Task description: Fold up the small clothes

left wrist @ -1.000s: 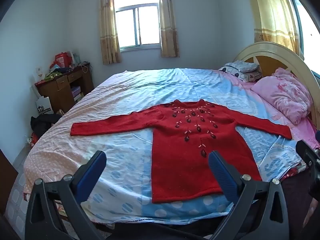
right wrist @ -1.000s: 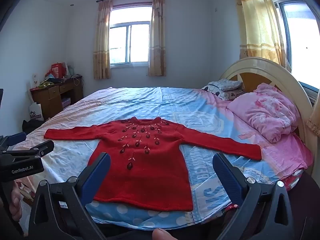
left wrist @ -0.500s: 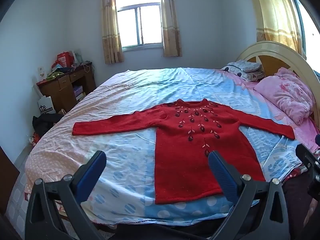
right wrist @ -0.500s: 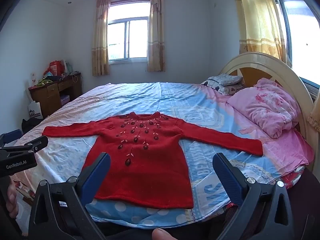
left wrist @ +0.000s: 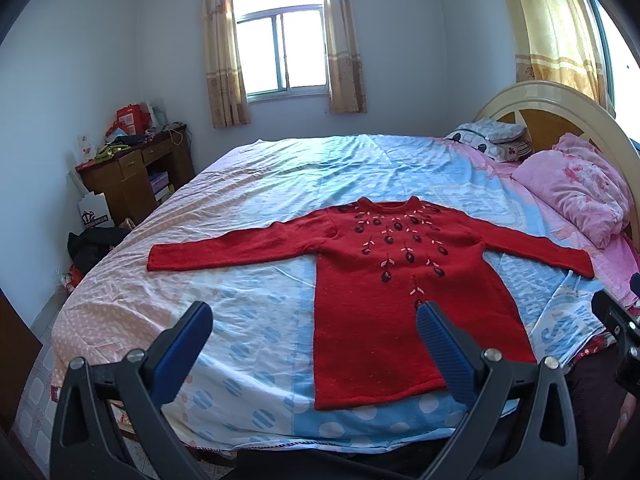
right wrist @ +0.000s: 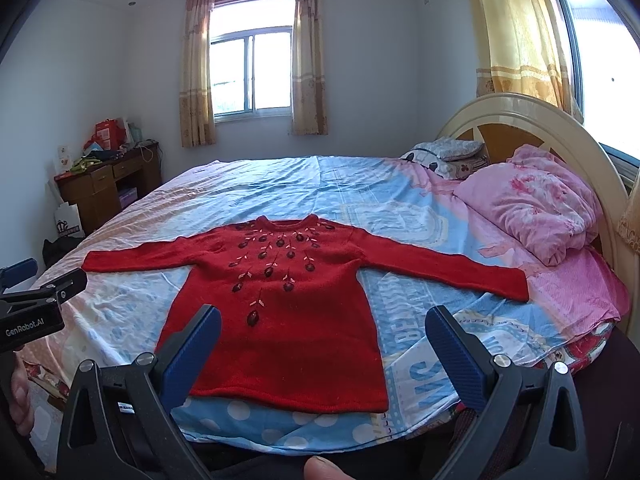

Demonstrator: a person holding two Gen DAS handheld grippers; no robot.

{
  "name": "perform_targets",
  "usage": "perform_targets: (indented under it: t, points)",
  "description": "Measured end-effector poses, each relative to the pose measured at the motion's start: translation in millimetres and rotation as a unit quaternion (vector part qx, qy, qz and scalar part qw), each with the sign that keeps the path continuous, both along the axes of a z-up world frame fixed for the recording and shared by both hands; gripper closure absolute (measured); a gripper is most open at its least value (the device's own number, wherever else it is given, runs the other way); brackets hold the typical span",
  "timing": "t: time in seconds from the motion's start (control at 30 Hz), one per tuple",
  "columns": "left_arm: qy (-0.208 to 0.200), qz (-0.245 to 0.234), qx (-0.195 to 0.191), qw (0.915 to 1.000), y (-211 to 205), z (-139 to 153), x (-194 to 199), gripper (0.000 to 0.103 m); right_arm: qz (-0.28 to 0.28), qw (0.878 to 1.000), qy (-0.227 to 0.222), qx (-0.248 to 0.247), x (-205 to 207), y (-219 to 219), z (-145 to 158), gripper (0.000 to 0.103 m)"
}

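red sweater (left wrist: 400, 280) flat on bed (left wrist: 248, 184), ahead of both wide-open, empty claws: left claw (left wrist: 314, 344), right claw (right wrist: 322, 344); view slightly nearer than before.

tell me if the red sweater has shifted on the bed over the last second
No. The red sweater lies flat with both sleeves spread, in the same spot against the bedsheet print; only the camera views drift slightly.

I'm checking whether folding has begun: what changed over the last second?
Little changed. Both views shifted slightly, so the left hand-held gripper and right hand-held gripper drifted a bit, both open and holding nothing. The red sweater lies flat on the bed, sleeves spread, as before.
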State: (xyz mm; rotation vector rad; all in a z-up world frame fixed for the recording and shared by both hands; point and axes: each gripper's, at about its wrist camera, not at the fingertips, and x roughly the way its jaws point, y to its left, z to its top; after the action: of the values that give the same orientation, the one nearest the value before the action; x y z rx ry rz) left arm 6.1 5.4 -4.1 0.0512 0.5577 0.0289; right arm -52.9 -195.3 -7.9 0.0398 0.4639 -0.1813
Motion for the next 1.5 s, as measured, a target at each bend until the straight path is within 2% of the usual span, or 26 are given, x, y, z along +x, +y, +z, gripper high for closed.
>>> perform_targets:
  t: [1.5]
  points:
    - [-0.001, 0.004, 0.0, 1.0, 6.3, -1.9, 1.5, 0.0, 0.007, 1.0, 0.005, -0.003, 2.1, 3.7, -6.4, 0.001]
